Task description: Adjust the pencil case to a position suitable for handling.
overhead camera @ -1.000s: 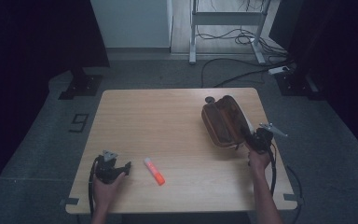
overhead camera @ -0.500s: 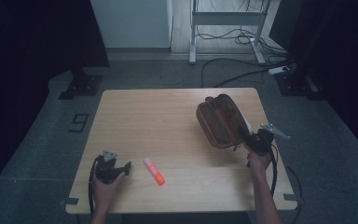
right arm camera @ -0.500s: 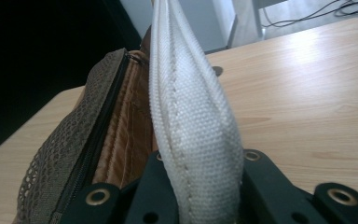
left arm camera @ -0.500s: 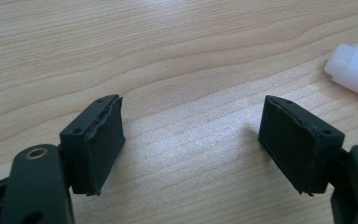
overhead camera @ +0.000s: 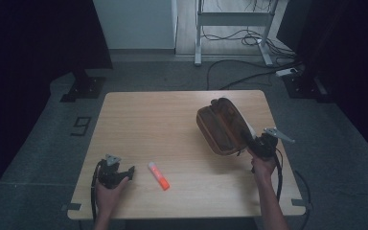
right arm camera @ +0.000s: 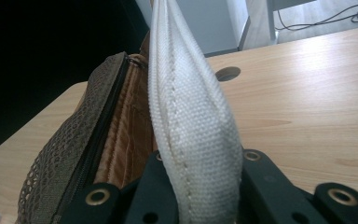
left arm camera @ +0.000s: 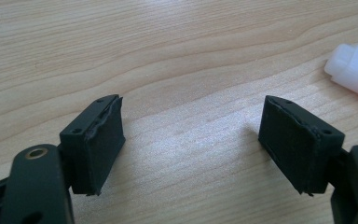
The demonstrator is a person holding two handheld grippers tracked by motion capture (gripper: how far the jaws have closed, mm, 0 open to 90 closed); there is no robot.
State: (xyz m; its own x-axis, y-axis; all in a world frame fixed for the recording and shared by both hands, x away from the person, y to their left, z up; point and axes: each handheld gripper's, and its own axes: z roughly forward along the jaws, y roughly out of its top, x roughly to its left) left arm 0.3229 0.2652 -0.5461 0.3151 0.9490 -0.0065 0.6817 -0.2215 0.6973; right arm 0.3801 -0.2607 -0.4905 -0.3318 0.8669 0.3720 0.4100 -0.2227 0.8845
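Right, quick pass, landmark is the pouch:
Table (overhead camera: 172, 120): pale wood with a round hole near the far edge; carries everything below.
Pouch (overhead camera: 220, 128): brown zip case, unzipped, on the right half of the table. Tipped up on its side with its opening toward the table's middle, as far as the high view shows. Mesh outer wall and orange-brown lining show in the right gripper view (right arm camera: 98, 140).
Strap (right arm camera: 191, 116): white woven band on the pouch's near right end, running up out of the right claw.
Right gripper (overhead camera: 256, 143): at the pouch's near right corner, jaws clamped on the strap, cloth squeezed between them.
Left gripper (overhead camera: 117, 172): well apart from the pouch, toward the near left corner of the table, resting low. Jaws wide apart with bare wood between them; it holds nothing.
Pen (overhead camera: 158, 175): short orange stick with a white cap, between the left gripper and the pouch and nearer the gripper. Its white end sits just beyond the jaws in the left gripper view (left arm camera: 354, 70).
Risk 1: the grip is on the soft strap alone, so the pouch may swing or flop shut if pulled.
Risk 2: the woven band may slide out of the jaws under the pouch's weight.
Risk 3: the pen is round and may roll away if the left jaws nudge it.
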